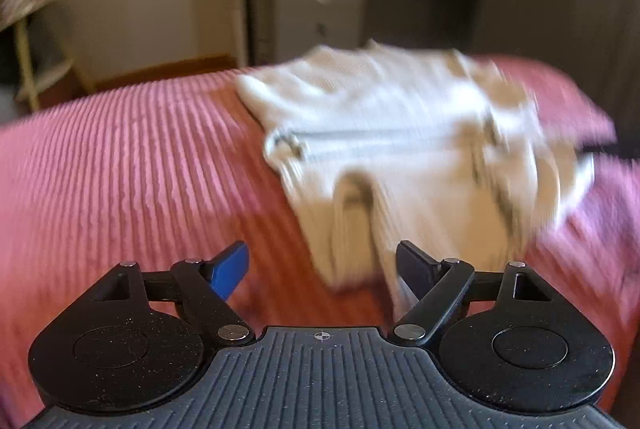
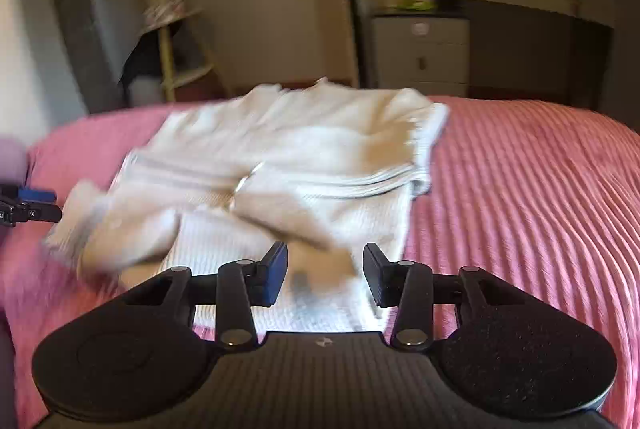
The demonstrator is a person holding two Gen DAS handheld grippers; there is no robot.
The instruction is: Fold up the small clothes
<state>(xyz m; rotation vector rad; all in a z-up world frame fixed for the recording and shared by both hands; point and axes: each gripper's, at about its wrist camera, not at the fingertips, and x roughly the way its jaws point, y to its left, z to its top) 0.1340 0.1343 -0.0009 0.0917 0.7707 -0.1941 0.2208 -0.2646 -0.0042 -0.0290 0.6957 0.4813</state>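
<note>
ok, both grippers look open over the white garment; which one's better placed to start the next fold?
Probably the right gripper: the white garment lies directly between its open fingers. The left gripper sits beside the garment's edge, mostly over the pink bedspread.

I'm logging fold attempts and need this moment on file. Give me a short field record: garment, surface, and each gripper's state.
garment: white knit garment, partly folded, rumpled, blurred
surface: pink ribbed bedspread, garment lying on it
left gripper: fingers apart, nothing gripped, garment edge just ahead
right gripper: fingers apart over the garment's near edge, not pressing it
background: white drawer unit behind the bed
</note>
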